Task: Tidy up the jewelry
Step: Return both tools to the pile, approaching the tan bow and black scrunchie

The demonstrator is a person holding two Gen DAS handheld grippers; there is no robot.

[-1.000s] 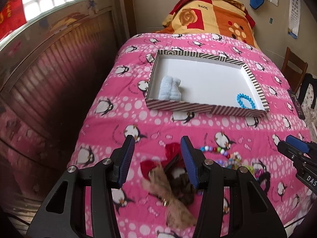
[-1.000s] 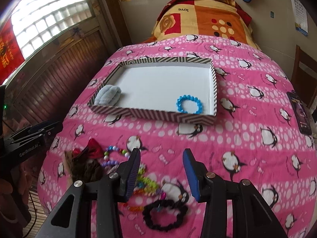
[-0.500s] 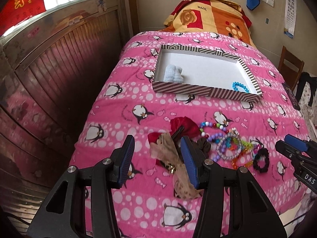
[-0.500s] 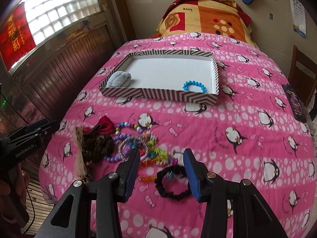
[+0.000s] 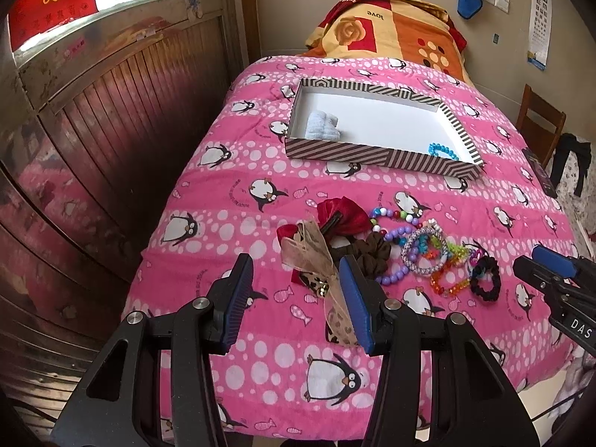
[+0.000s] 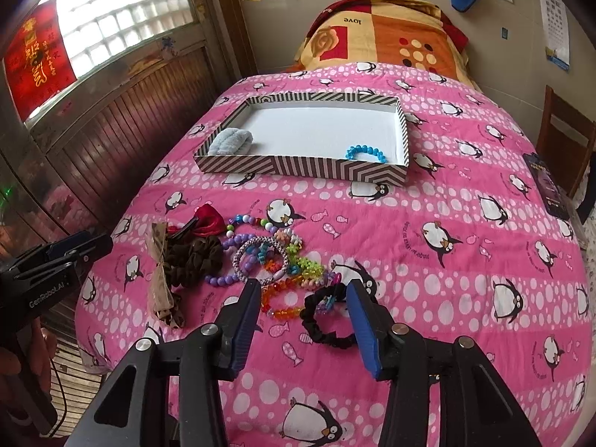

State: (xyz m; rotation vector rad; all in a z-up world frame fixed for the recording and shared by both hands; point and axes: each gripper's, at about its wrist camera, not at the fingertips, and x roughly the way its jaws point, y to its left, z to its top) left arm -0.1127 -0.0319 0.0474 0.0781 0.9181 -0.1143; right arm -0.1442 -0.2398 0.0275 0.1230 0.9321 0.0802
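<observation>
The left tongs [image 5: 294, 298] stand wide with nothing gripped; the tan ribbon [image 5: 316, 260] lies just beyond and partly behind the right-hand pad, untouched. They hang above the bed's near edge, probably so the whole heap can be sized up before a pick. The right tongs [image 6: 303, 311] are also apart and empty; their jaws have just been opening a little, and the black scrunchie [image 6: 324, 320] lies on the quilt [image 6: 465, 260] between the pads' lines, not pinched. That framing suggests the scrunchie is the next pick.

The jewelry sits in one loose heap near the bed's near edge: red bow [image 5: 341, 216], brown scrunchie [image 5: 372, 253], bead bracelets [image 5: 424, 253] overlapping each other. Further up the bed, well apart from the heap, rests the striped tray [image 5: 372, 151], holding a pale blue cloth roll [image 5: 320, 128] at its near left corner and a blue bracelet [image 5: 443, 151] at its near right corner. Sorted things seem to go there, spread to the corners so they stay separate.

The left view shows the ribbon's full length and the bell on it, and the right tongs from the side. The right view shows the tray's floor more openly, a dark phone [image 6: 547, 186] at the bed's right edge, and a hand [image 6: 22, 354] on the left tongs' grip.
</observation>
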